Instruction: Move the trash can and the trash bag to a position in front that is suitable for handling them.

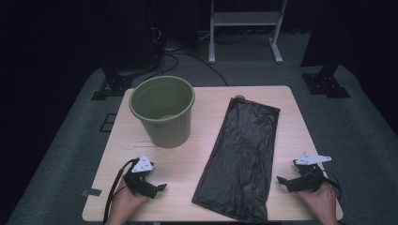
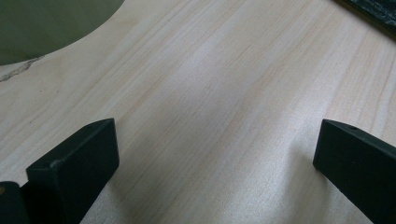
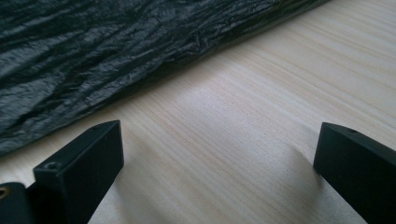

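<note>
A green ribbed bin (image 1: 163, 110) stands upright and empty on the left half of the light wooden table (image 1: 206, 96). A flat black rubbish bag (image 1: 241, 157) lies lengthwise to the bin's right. My left gripper (image 1: 162, 187) rests near the front edge, in front of the bin, jaws open over bare wood (image 2: 210, 121); the bin's side (image 2: 46, 23) shows at the upper left of its view. My right gripper (image 1: 280, 180) sits at the front right, open, just right of the bag, whose wrinkled edge (image 3: 116, 51) lies ahead of its jaws.
Grey carpet surrounds the table. Behind it are a white metal stand (image 1: 244, 28), black stand bases (image 1: 326, 82) and cables on the floor (image 1: 187, 56). A hand holds each gripper at the table's front edge.
</note>
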